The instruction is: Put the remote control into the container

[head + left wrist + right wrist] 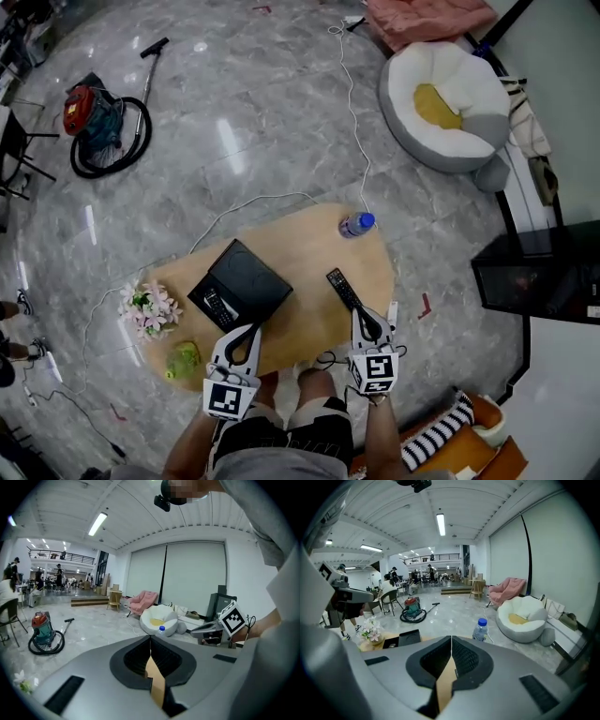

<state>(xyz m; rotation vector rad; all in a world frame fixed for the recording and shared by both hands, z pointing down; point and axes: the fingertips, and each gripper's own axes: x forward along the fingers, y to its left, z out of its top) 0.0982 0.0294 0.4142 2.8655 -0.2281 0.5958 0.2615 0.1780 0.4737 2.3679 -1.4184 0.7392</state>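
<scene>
With the left tool (251,330) and right tool (362,315) both clenched empty, the remote control (341,287) lies right of centre on the bench (309,236), right of the black container (246,280); likely light, stiff and slick, it is best pinched across its narrow middle.

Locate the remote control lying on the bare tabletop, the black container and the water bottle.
remote control (343,289): head view, middle of its long black body.
container (251,277): head view, centre of its flat black top.
water bottle (352,226): head view, clear body beside the blue cap.
</scene>
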